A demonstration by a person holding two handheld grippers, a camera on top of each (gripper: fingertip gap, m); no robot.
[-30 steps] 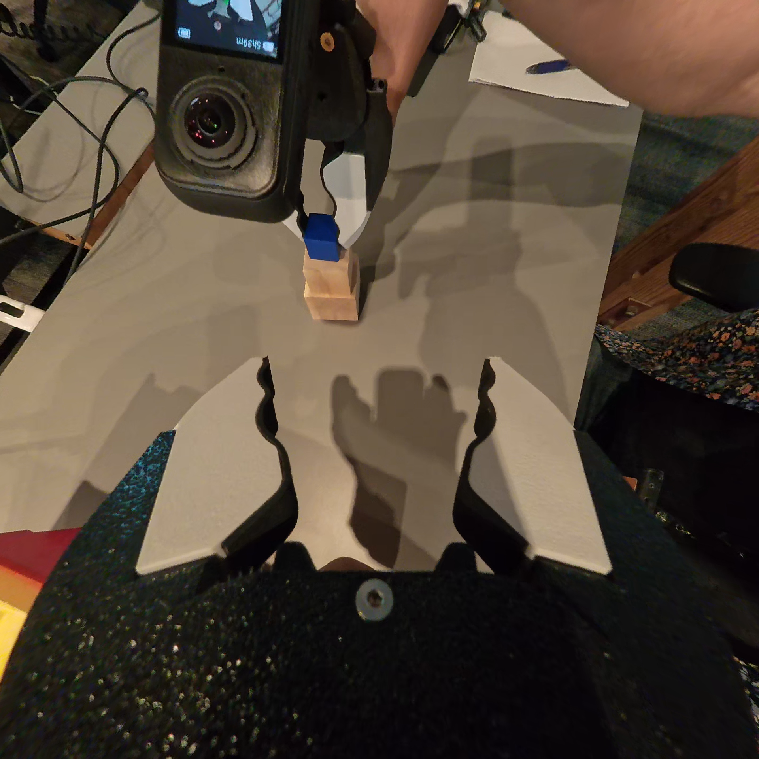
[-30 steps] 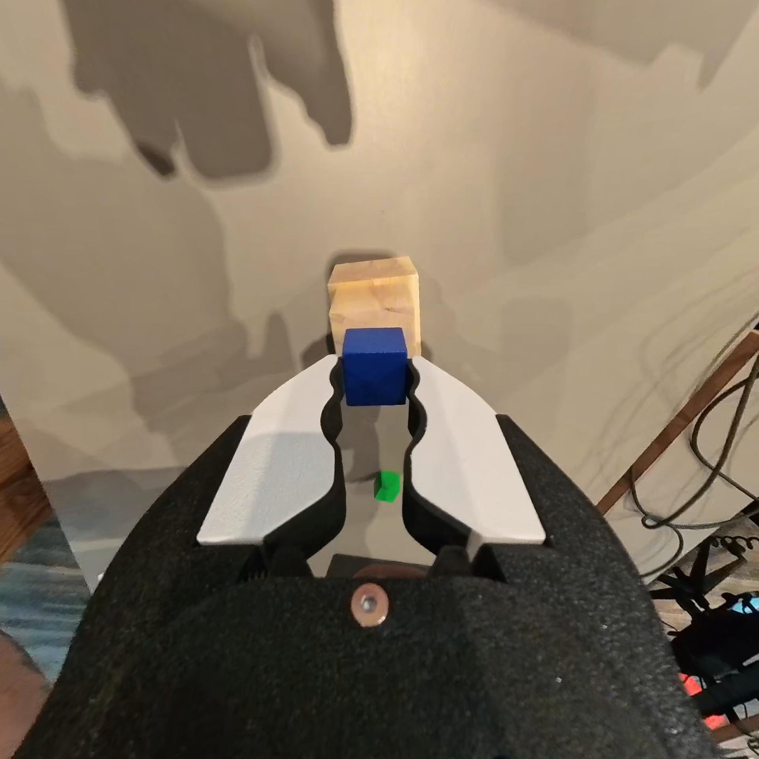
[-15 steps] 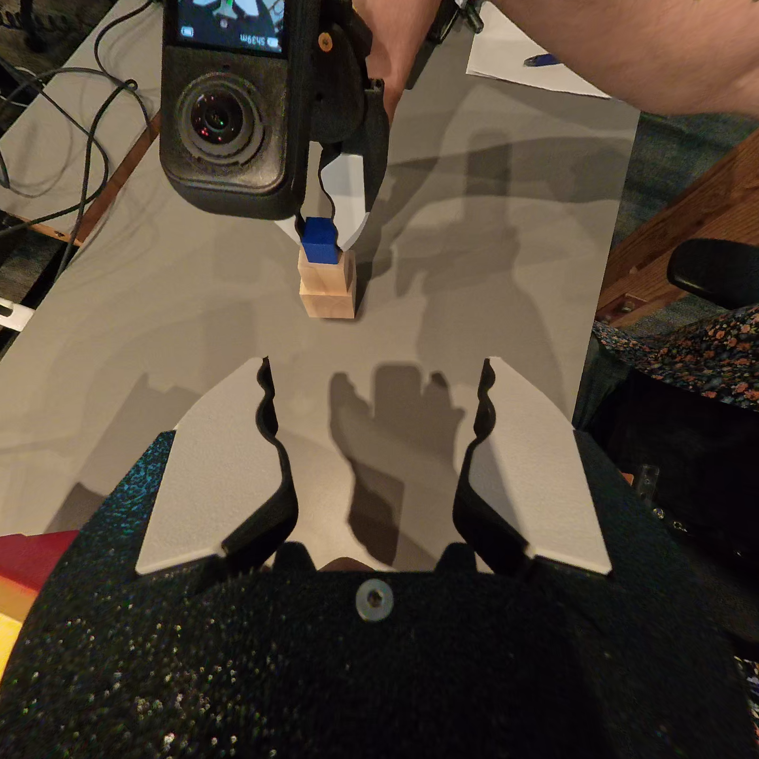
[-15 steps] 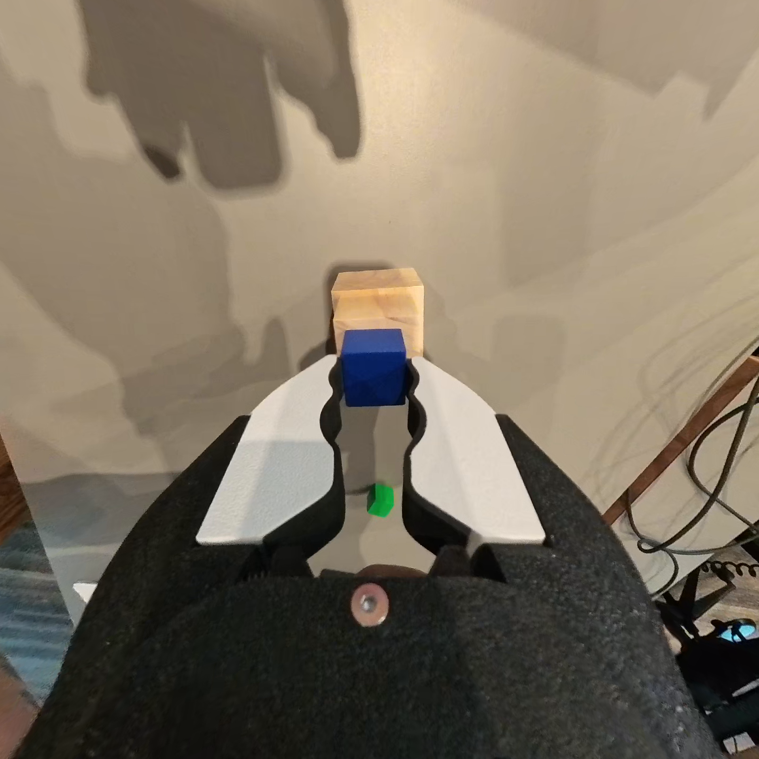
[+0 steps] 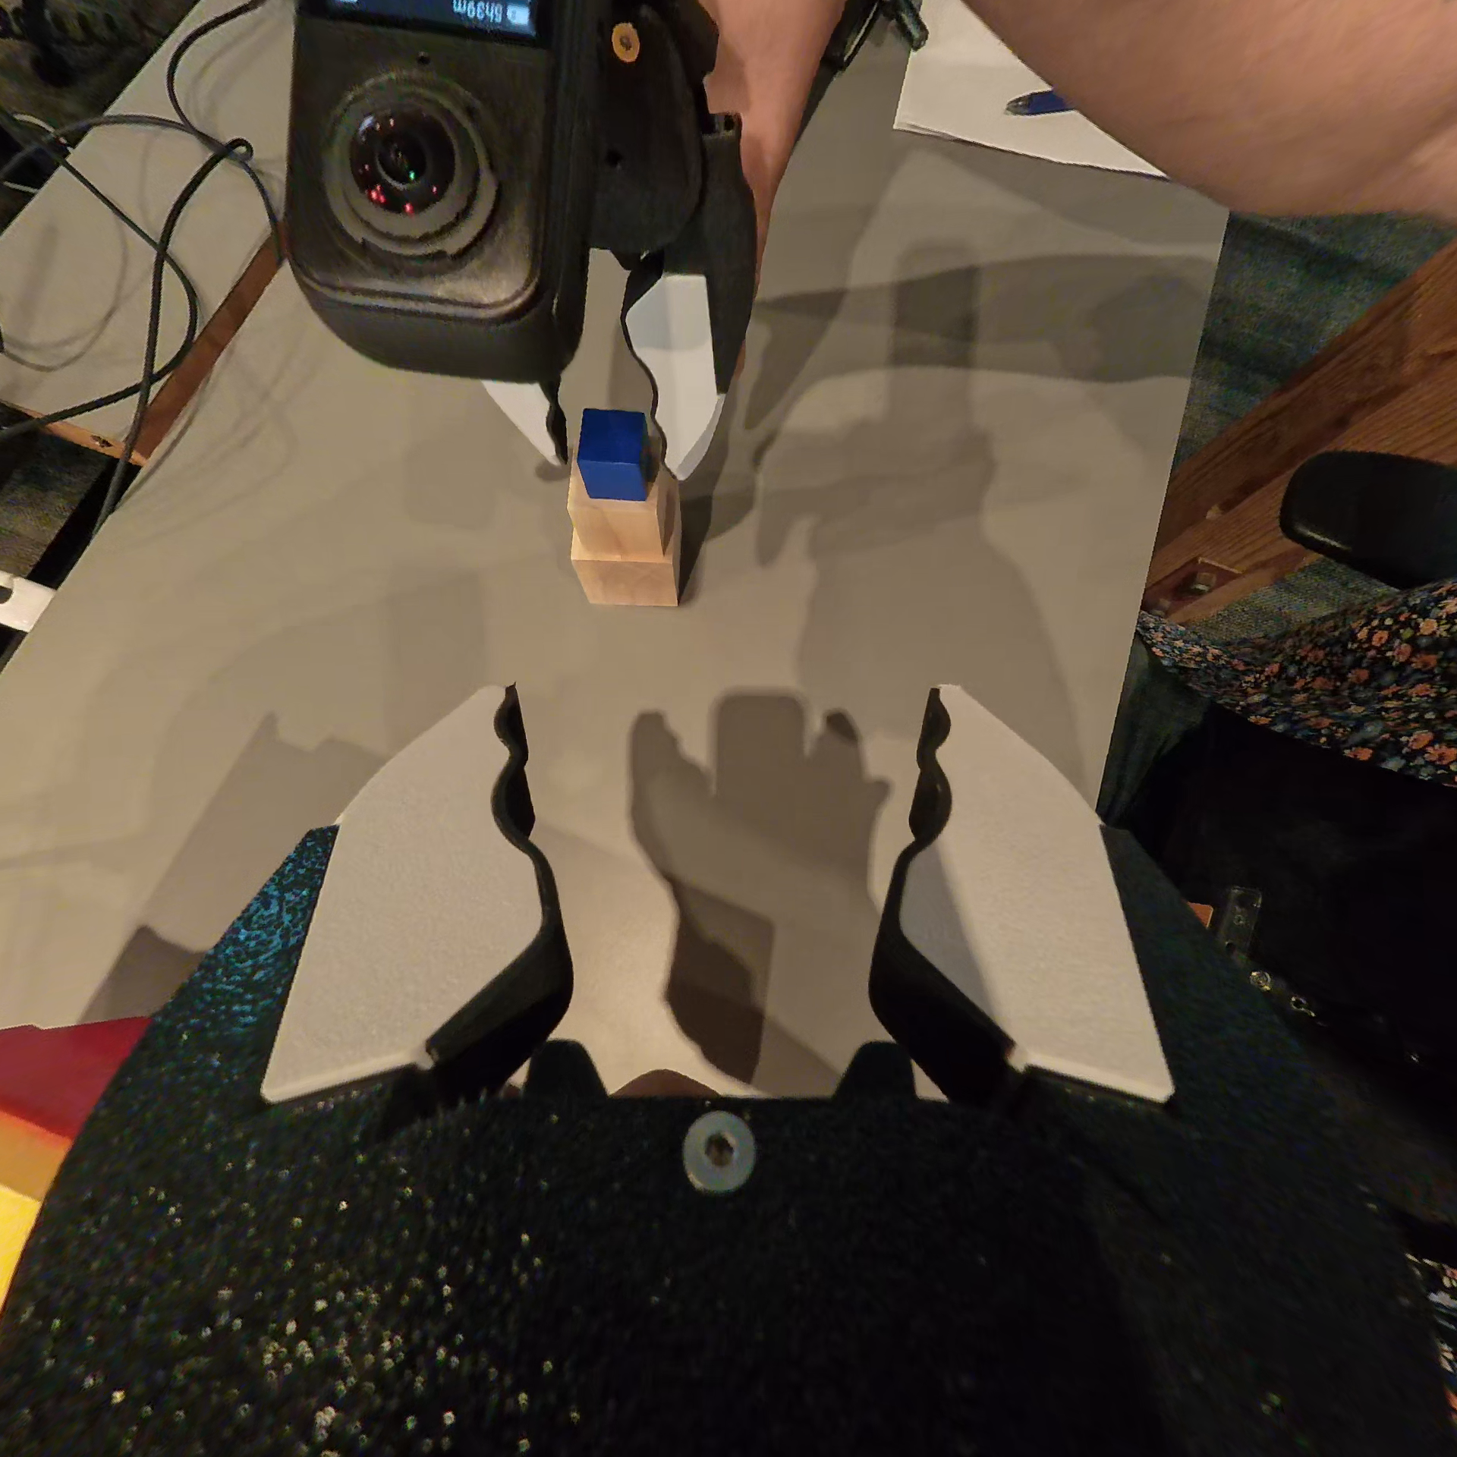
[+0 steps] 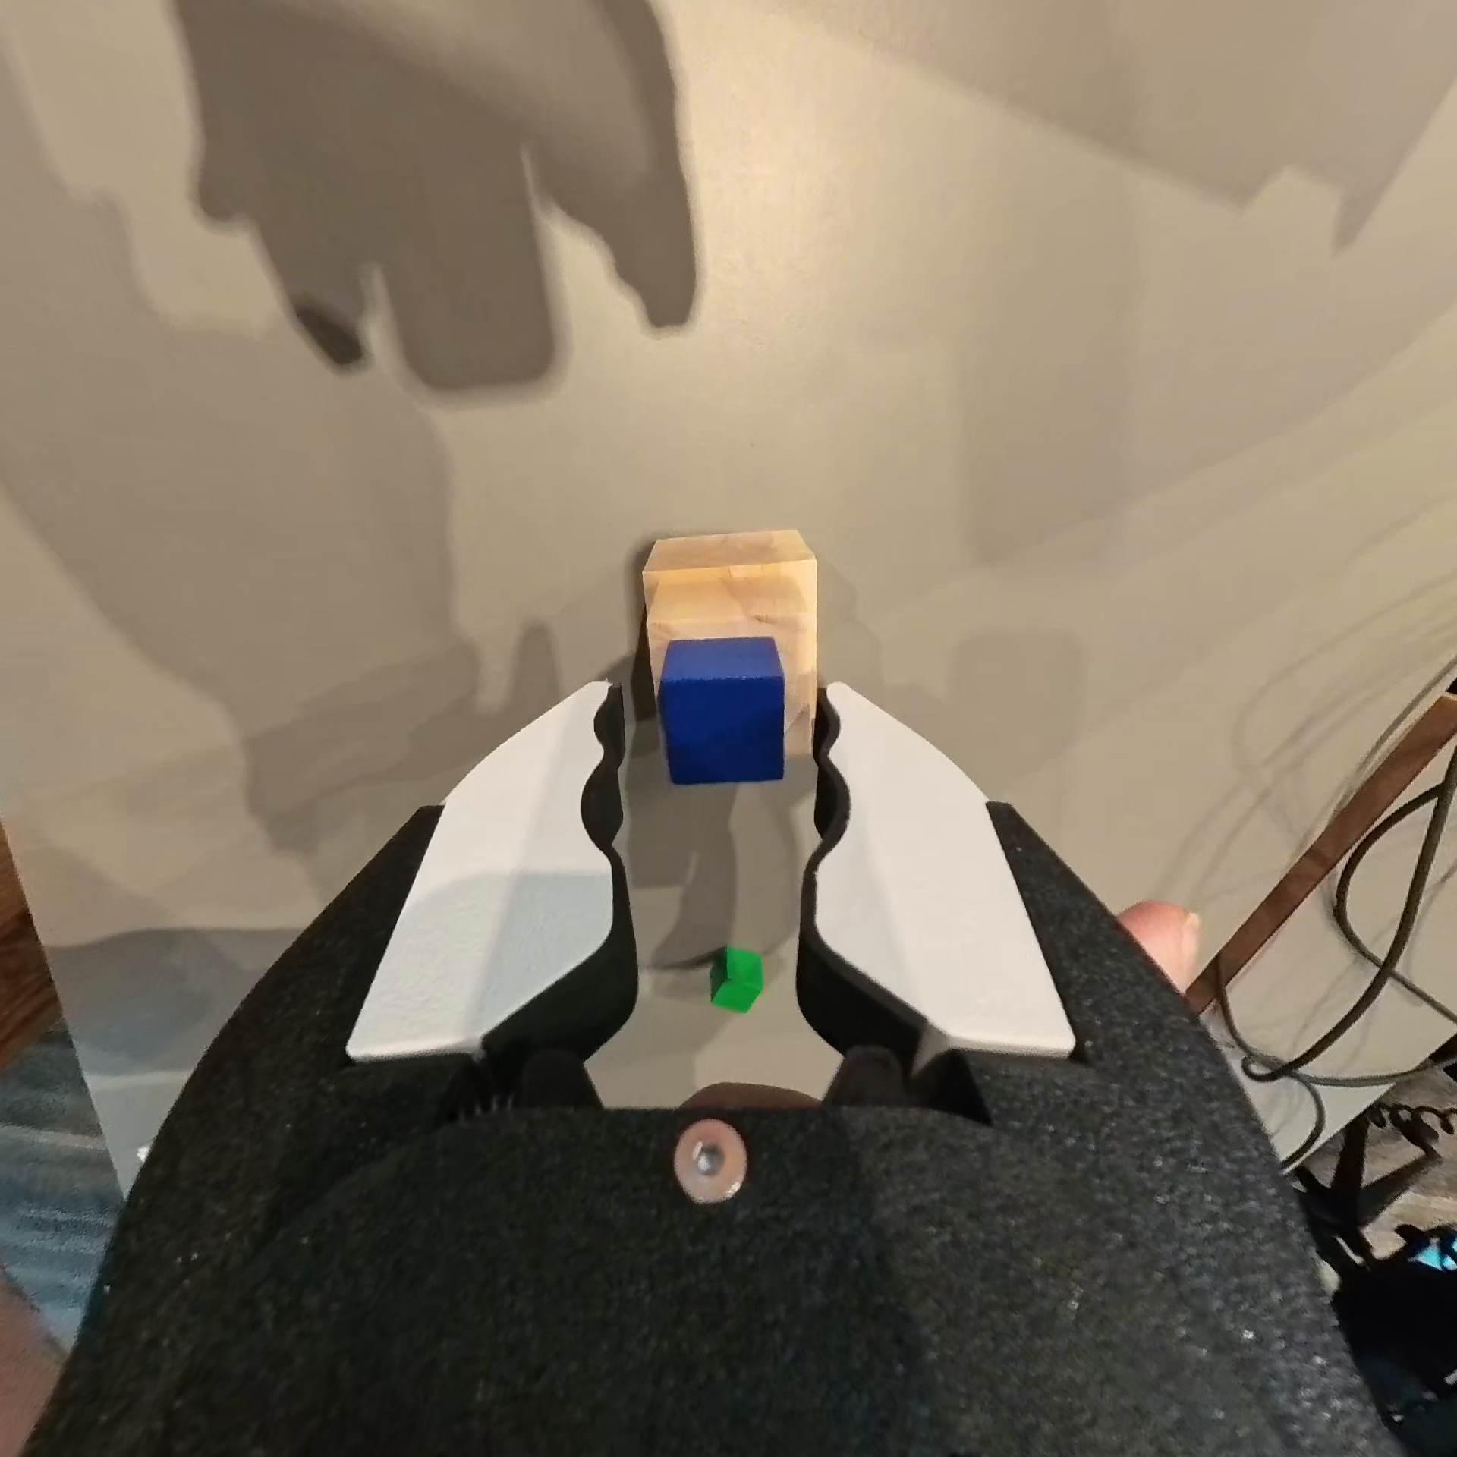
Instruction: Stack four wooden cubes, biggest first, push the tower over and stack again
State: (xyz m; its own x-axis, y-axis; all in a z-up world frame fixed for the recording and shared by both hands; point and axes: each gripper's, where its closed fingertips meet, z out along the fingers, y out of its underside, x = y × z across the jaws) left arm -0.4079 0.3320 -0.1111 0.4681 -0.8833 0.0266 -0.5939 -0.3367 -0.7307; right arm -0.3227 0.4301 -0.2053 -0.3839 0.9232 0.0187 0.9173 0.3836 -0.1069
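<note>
Flanking the blue cube point(image 6: 724, 711) atop wooden blocks point(image 6: 729, 587), right tool point(image 6: 721, 713) spread; left tool point(image 5: 721, 706) likewise.

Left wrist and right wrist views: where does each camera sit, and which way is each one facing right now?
Left wrist view: on the left gripper, open over the grey board, facing the right gripper, its camera and a forearm.
Right wrist view: on the right gripper, open around the blue cube, looking down; a green cube lies below.
Shared: blue cube atop two wooden blocks.
</note>
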